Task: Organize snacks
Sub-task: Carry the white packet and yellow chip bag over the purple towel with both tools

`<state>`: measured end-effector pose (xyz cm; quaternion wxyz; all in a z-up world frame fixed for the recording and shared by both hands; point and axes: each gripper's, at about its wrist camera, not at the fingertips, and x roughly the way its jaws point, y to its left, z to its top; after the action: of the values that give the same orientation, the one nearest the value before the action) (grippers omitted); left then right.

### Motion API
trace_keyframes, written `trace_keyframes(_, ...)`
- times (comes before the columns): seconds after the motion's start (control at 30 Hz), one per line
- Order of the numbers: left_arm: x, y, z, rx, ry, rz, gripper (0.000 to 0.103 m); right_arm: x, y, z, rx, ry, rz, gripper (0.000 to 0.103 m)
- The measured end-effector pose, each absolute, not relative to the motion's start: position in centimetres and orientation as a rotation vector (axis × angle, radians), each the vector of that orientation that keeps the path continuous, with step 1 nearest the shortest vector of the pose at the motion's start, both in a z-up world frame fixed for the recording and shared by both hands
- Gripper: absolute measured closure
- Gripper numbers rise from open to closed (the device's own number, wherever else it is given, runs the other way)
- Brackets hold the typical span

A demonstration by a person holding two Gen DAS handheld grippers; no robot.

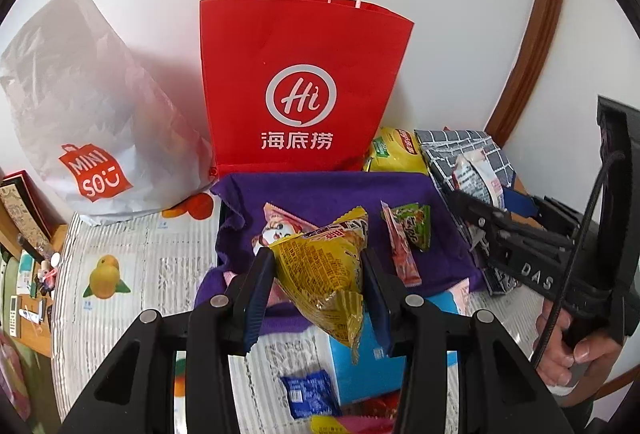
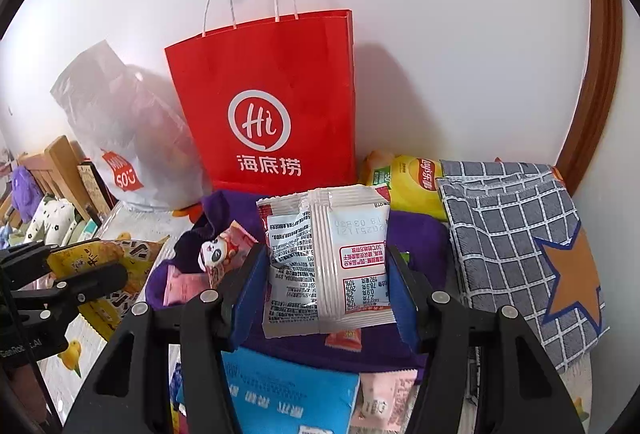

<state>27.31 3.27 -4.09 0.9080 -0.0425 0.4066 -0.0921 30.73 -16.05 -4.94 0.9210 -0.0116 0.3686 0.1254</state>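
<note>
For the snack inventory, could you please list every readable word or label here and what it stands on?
"Hi" and "海底捞": red paper bag.
"MINI SO": white plastic bag.
"DAS": body of the right claw.
Lay's logo: yellow chip bag.
Small print on the white packet and yellow packet: too small or mirrored to read reliably.

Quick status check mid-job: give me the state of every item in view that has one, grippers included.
left gripper: shut on yellow snack packet, lifted
right gripper: shut on white snack packet, held upright
red paper bag: upright, handles up
white plastic bag: slumped against wall
purple cloth: spread out, several small packets lying on it
green snack packet: lying on the purple cloth
</note>
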Motion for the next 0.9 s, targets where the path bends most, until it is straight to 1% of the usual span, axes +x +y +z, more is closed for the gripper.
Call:
trace_keyframes(0.33,31.8,2.6,-3.9,-0.094,0.832,-0.215,0.061,33.8,-16.0,-5.2,-0.044,0.750,0.240,0.046)
trace_keyframes(0.5,33.8,2.7,-6.6,-0.099,0.861,-0.202,0.061,35.4,-16.5,-6.7,-0.039,0.756,0.230,0.046)
trace_keyframes(0.57,35.0,2.8,-7.8,-0.088,0.908,-0.182,0.061,36.2,-16.5,-7.7,-0.047,0.792,0.233,0.046)
trace_keyframes(0.9,36.5,4.5,-10.1,-0.139,0.962,-0.174,0.061,37.9,-16.2,-10.6,-0.049,0.852,0.266,0.046)
